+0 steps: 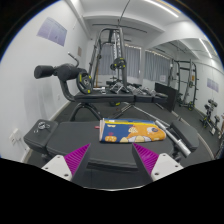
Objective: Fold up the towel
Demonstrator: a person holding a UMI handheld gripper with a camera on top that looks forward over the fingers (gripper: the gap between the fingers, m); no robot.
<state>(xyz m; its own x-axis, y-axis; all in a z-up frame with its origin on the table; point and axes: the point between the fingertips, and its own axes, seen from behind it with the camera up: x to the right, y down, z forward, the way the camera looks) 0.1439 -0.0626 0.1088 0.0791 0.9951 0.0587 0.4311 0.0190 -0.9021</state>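
Note:
A folded towel [130,130] with a blue, yellow and orange cartoon print lies on a dark grey table [70,135], just ahead of the fingers and a little to the right. My gripper [112,160] is open and empty, held low over the table's near part. Its two magenta pads [70,160] stand wide apart, with bare table between them. The towel's near edge lies beyond the fingertips and does not touch them.
A black box-like object [42,127] sits on the table's left. A grey bar [176,138] lies along the right edge. Beyond the table stand an exercise bike [70,75], a weight rack [110,55] and other gym machines [185,85].

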